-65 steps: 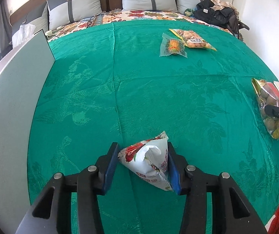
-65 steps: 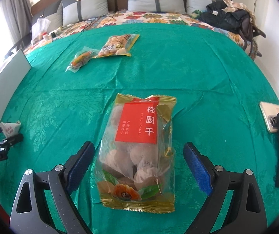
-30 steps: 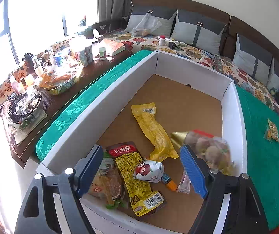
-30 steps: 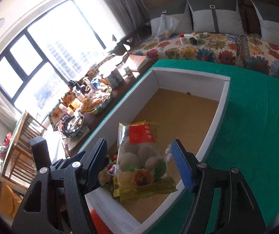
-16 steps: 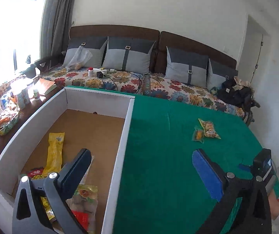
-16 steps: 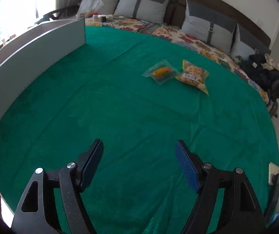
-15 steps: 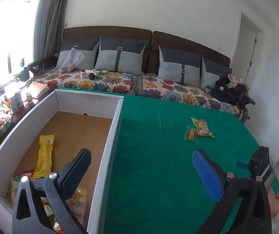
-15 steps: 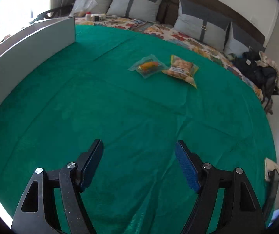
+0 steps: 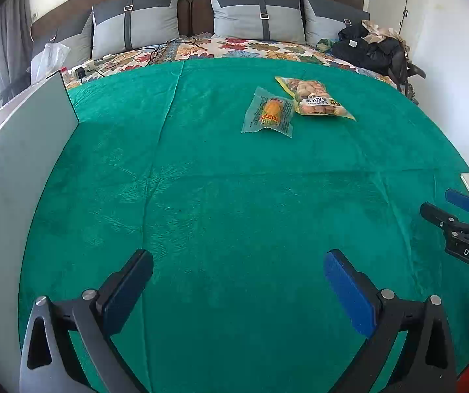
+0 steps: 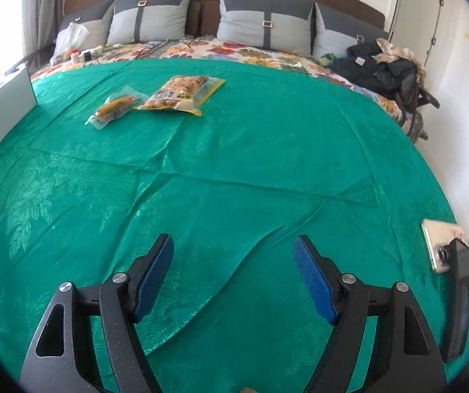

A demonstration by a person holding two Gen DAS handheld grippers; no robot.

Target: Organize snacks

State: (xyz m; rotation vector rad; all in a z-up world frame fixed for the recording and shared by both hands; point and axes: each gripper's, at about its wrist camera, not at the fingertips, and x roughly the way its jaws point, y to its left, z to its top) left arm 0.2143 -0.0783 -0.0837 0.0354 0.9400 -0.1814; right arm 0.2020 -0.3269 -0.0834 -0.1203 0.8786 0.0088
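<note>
Two snack packets are left on the green bedspread (image 9: 234, 196), far from both tools and toward the pillows: a small clear packet (image 9: 268, 112) with an orange snack inside, and a larger yellow bag (image 9: 314, 100) of round pale pieces. The two are seen lying flat, side by side, edges touching or nearly so; overlap cannot be judged. The left tool (image 9: 237, 281) is held with its fingers spread wide and nothing between them; the right tool (image 10: 234, 275) is likewise spread and empty. The white box (image 9: 18, 163) is seen only as an outer wall at the left edge of the bedspread. Both packets are judged to be light, with thin, glossy film that is likely slippery and easily crumpled. The clear packet appears to have a wide flat sealed border around a small firm core; a hold across the core is advised, since the border alone may fold or slide out. The yellow bag is judged bulkier and lumpy, its loose contents liable to shift; a hold across its narrow width near the middle is advised, with moderate pressure so that the pieces are not crushed. Because the bed is soft, the lower finger may be pressed slightly into the cloth to get beneath an edge. A phone (image 10: 439, 245) lies at the right margin and is not involved.
</note>
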